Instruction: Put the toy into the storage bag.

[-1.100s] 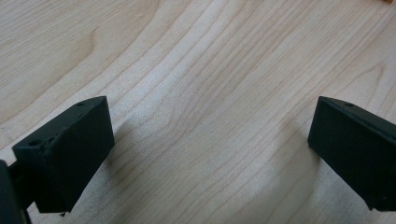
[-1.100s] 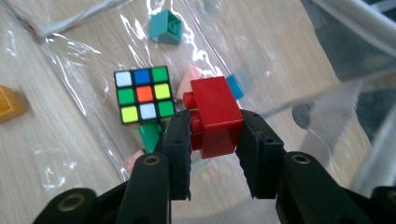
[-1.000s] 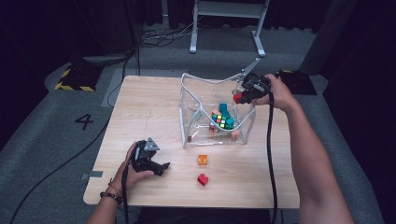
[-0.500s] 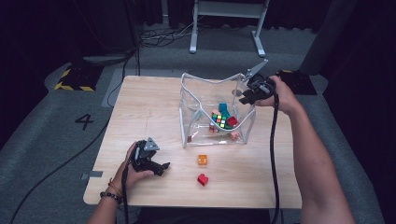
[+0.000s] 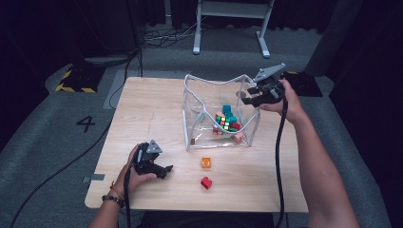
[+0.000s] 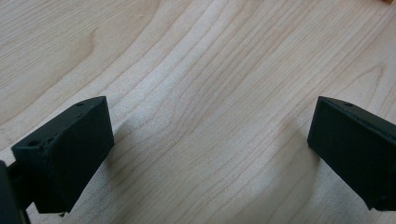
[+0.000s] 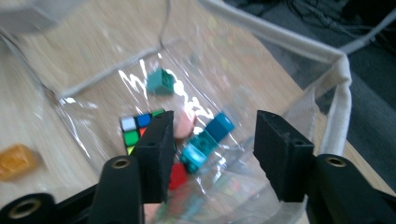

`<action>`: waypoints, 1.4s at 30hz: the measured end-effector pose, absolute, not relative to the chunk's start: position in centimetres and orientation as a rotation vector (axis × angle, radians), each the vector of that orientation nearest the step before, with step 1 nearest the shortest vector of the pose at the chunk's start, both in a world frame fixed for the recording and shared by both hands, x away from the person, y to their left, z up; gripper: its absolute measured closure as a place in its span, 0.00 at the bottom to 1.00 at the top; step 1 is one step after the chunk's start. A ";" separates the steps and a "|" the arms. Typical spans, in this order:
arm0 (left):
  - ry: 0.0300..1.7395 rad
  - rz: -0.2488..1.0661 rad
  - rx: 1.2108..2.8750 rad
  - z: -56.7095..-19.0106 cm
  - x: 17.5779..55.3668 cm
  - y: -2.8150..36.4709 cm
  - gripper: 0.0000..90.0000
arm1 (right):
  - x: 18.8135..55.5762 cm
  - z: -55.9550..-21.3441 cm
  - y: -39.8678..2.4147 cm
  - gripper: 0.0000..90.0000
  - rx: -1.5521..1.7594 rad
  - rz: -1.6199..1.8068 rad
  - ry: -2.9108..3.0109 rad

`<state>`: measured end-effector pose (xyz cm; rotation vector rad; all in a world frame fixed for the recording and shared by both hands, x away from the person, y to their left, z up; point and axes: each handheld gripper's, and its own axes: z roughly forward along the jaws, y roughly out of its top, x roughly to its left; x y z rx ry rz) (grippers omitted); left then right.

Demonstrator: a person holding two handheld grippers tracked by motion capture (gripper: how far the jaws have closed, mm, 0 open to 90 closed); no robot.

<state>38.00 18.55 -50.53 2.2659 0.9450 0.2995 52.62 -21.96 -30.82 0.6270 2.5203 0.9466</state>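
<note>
A clear plastic bag [image 5: 199, 130] with a white rim [image 7: 341, 84] stands open on the wooden table [image 5: 142, 109]. Inside lie a colour cube [image 5: 227, 122] [image 7: 135, 130], teal blocks [image 5: 228, 110] [image 7: 205, 140], a red block [image 7: 177, 175] and a pink piece [image 5: 238, 137]. My right gripper [image 5: 249, 97] [image 7: 210, 121] hovers over the bag's right rim; its jaws have just been opening and nothing is between them. My left gripper [image 5: 166, 171] [image 6: 210, 126] rests open on bare wood at the near left. An orange block [image 5: 206, 163] [image 7: 16, 161] and a red block [image 5: 206, 182] lie in front of the bag.
The table's near edge runs just behind the left hand. A cable [image 5: 278, 156] hangs from the right gripper along the forearm. Grey floor with cables and a white stand [image 5: 228, 14] lies beyond the far edge.
A red piece seen at the right gripper's jaws a second ago is gone from them, and the jaws have spread. That gripper shifted right, toward the bag's rim. The left gripper has not moved.
</note>
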 end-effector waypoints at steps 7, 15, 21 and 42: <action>0.942 0.304 2.263 -50.5 38.0 18.5 0.01 | 50.5 -30.3 -23.2 0.39 0.702 1.135 2.379; 0.955 0.303 2.261 -50.6 37.9 18.5 0.01 | 48.6 -30.6 -24.9 0.34 0.736 1.207 2.295; 0.946 0.308 2.262 -50.6 38.0 18.5 0.01 | 46.8 -31.1 -26.5 0.33 0.741 1.308 2.247; 0.951 0.306 2.263 -50.6 37.9 18.5 0.01 | 40.0 -35.5 -27.2 0.35 0.628 1.412 2.268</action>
